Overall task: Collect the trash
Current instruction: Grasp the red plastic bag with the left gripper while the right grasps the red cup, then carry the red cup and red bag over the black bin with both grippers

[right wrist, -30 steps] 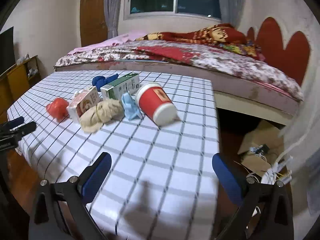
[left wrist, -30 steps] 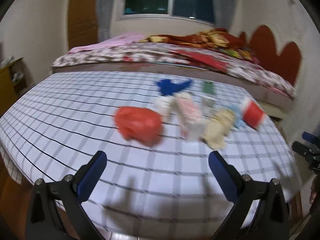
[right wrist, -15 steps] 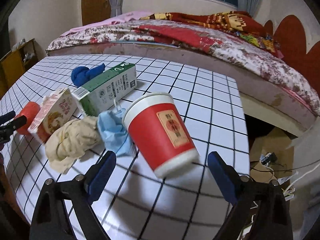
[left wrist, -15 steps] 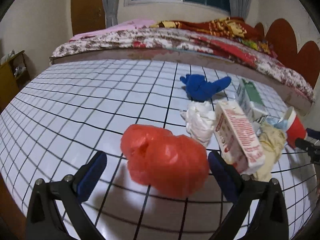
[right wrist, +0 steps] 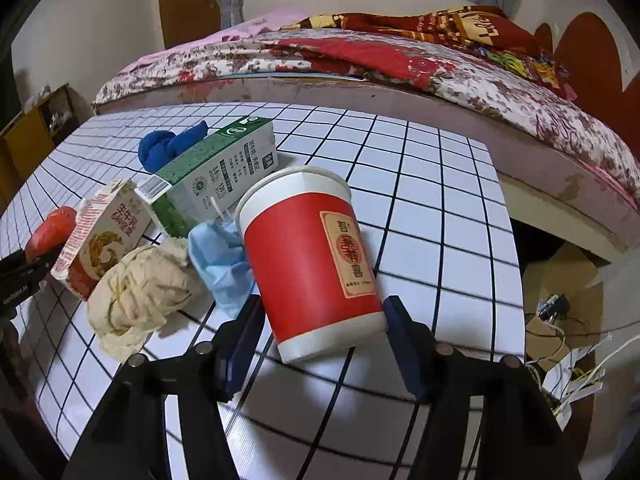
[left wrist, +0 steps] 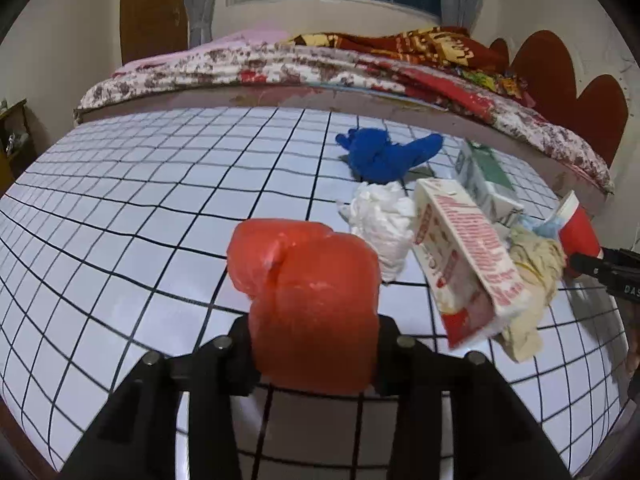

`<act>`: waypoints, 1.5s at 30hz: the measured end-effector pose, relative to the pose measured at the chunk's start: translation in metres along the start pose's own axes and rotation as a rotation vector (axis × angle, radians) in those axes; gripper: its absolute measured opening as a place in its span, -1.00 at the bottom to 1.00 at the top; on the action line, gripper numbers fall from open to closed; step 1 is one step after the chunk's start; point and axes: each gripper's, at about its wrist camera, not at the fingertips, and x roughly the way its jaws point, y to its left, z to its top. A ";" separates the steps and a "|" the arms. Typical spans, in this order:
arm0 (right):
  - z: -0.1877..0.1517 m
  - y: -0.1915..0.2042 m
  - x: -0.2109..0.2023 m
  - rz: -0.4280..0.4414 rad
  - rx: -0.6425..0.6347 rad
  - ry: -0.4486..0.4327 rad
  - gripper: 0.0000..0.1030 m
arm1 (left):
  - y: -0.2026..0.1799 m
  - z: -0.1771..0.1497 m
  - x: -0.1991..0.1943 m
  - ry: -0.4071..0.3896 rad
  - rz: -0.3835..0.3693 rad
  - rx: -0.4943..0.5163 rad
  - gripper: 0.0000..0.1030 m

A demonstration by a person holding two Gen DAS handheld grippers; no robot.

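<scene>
My left gripper [left wrist: 314, 350] is shut on a crumpled red plastic bag [left wrist: 308, 292], its jaws pressed against both sides. My right gripper [right wrist: 322, 330] is closed around a red paper cup [right wrist: 312, 264] lying on its side, fingers touching its base end. Between them on the checked table lie a white tissue wad [left wrist: 380, 220], a red-and-cream carton [left wrist: 464, 256], a green-and-white milk carton [right wrist: 218, 172], a beige crumpled wrapper [right wrist: 140, 288], a light blue crumpled glove [right wrist: 220, 256] and a dark blue cloth [left wrist: 384, 152].
The table [left wrist: 120, 200] has a white cloth with black grid lines; its right edge [right wrist: 508, 240] drops to the floor. A bed [left wrist: 320, 64] runs along the far side. A cardboard box and cables [right wrist: 560, 312] lie on the floor at right.
Both grippers moved forward onto the trash and closed: the left one on the red bag, the right one on the red cup.
</scene>
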 end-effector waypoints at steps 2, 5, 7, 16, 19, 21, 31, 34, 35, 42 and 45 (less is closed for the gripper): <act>-0.007 0.000 -0.005 0.005 0.020 -0.010 0.17 | -0.002 -0.002 -0.008 -0.024 -0.002 0.007 -0.23; -0.016 0.000 -0.014 0.003 0.042 -0.032 0.15 | -0.007 -0.006 -0.018 -0.053 -0.010 0.019 -0.26; -0.021 0.000 -0.020 0.001 0.055 -0.048 0.14 | -0.009 -0.007 -0.026 -0.066 -0.020 0.022 -0.27; -0.050 0.006 -0.086 -0.013 0.051 -0.161 0.13 | -0.019 -0.019 -0.058 -0.118 -0.065 0.027 -0.27; -0.065 0.004 -0.112 -0.014 0.059 -0.188 0.13 | -0.027 -0.028 -0.073 -0.131 -0.090 0.030 -0.27; -0.076 0.000 -0.129 -0.013 0.073 -0.205 0.13 | -0.035 -0.035 -0.083 -0.136 -0.111 0.034 -0.27; -0.139 -0.020 -0.199 -0.065 0.106 -0.244 0.13 | -0.089 -0.066 -0.117 -0.144 -0.197 0.105 -0.27; -0.158 -0.031 -0.216 -0.078 0.127 -0.255 0.13 | -0.106 -0.072 -0.125 -0.143 -0.228 0.121 -0.27; -0.164 -0.034 -0.221 -0.085 0.133 -0.259 0.13 | -0.113 -0.074 -0.127 -0.142 -0.241 0.129 -0.27; -0.211 -0.059 -0.241 -0.140 0.189 -0.246 0.13 | -0.160 -0.088 -0.145 -0.140 -0.312 0.207 -0.27; -0.227 -0.067 -0.250 -0.161 0.188 -0.237 0.13 | -0.179 -0.095 -0.151 -0.137 -0.339 0.229 -0.27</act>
